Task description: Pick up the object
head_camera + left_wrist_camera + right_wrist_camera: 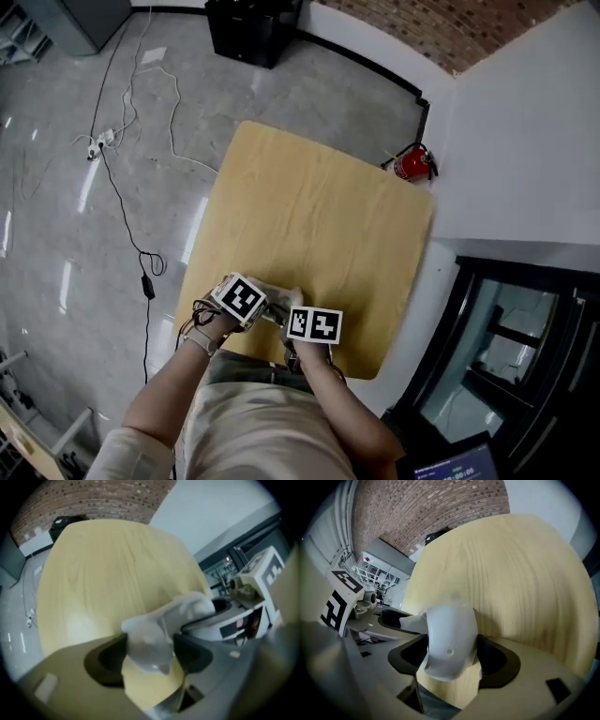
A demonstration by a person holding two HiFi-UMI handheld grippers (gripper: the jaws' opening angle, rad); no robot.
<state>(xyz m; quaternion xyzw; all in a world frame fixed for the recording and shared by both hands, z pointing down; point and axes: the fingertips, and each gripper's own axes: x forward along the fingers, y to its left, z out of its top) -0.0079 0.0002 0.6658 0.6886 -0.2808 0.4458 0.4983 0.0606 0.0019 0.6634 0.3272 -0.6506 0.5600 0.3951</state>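
Pale wood fills most of what I see: the bench (319, 216) runs away ahead of both tools, bare on top. My left hand-held gripper (150, 654) and right hand-held gripper (449, 656) sit close together over the bench's near edge, both tipped steeply down, their marker cubes almost touching in the head view.

Between them hangs the white object (447, 637), a smooth curved plastic shell with a small hole in its face. In the right gripper view it fills the gap between the two dark pads (497, 660). Those jaws stand partly apart and are clamped on it. One end of the shell reaches out to the left of this tool, towards the other one.

In the left gripper view the same object lies between the jaws, which are about half open. The picture is blurred, but the shell seems to meet a pad on either side, so I read it as gripped there too. From that tool it stretches off to the right, where the other tool's jaws take it.

Ahead of both tools, beyond the far right corner of the bench, a red fire extinguisher (412, 162) stands against the white wall. Off to the left of the left tool, a black cable (122, 202) trails across the grey floor (56, 234).
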